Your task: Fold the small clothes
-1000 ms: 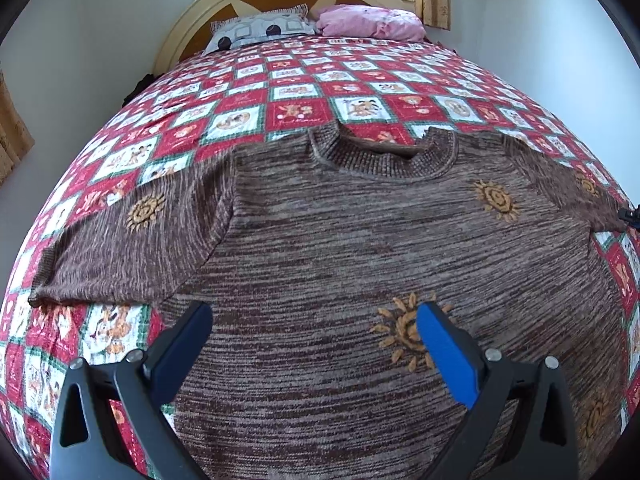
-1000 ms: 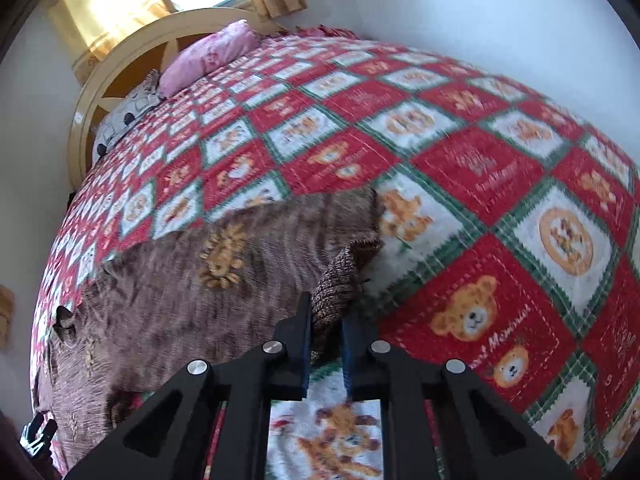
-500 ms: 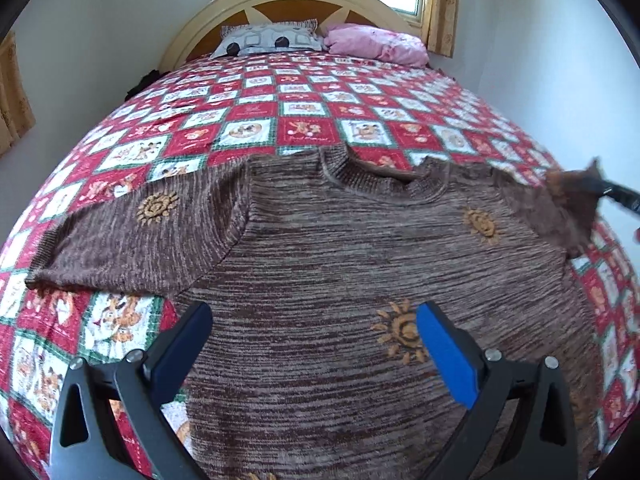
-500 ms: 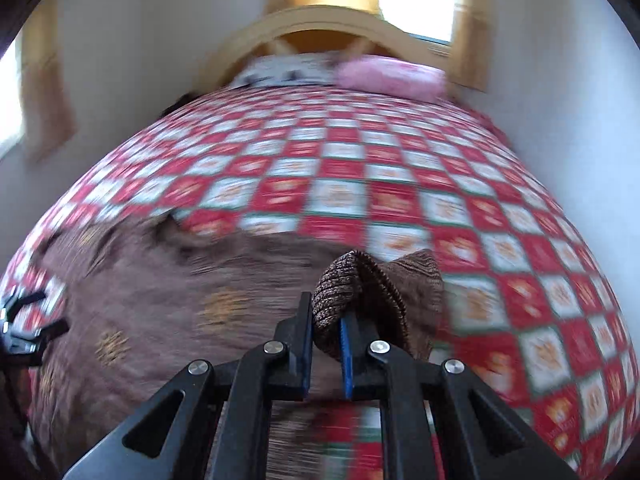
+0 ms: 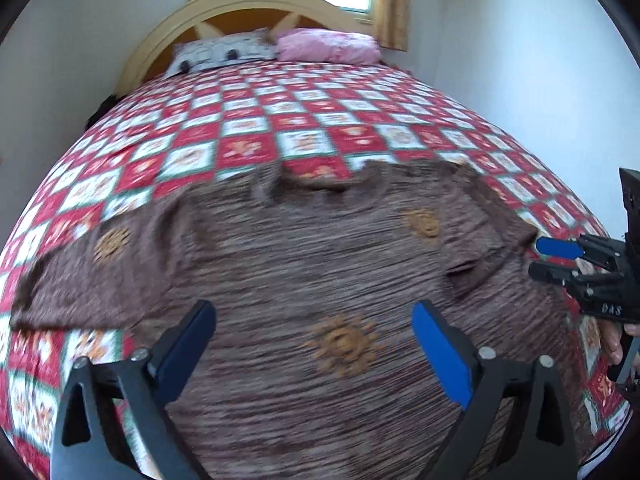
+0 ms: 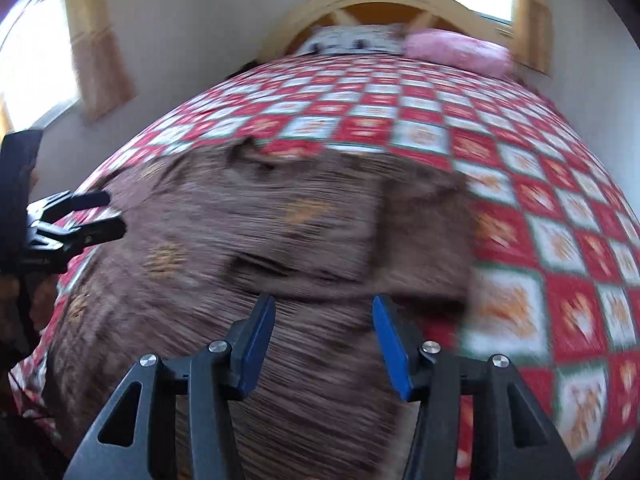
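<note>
White walls close in on a bed dressed in a red, white and green checked quilt, with a curved wooden headboard at the far end and a window behind it. We see a grey patterned pillow and, to its right, a pink pillow against that headboard.

Across the near half of the bed lies our brown knitted sweater, front up, scattered with orange sun motifs. Its neckline points toward the headboard and its hem toward us, so the body runs along the bed. At the left, one sleeve stretches flat out to the side, across the bed. At the right, the other sleeve is folded inward and rests on the chest, its cuff end near the middle of the body.

Our left claw hovers above the lower chest with its blue pads spread wide, gripping nothing. Our right claw hangs over the folded sleeve's edge, its pads parted and empty. Both views are blurred.
</note>
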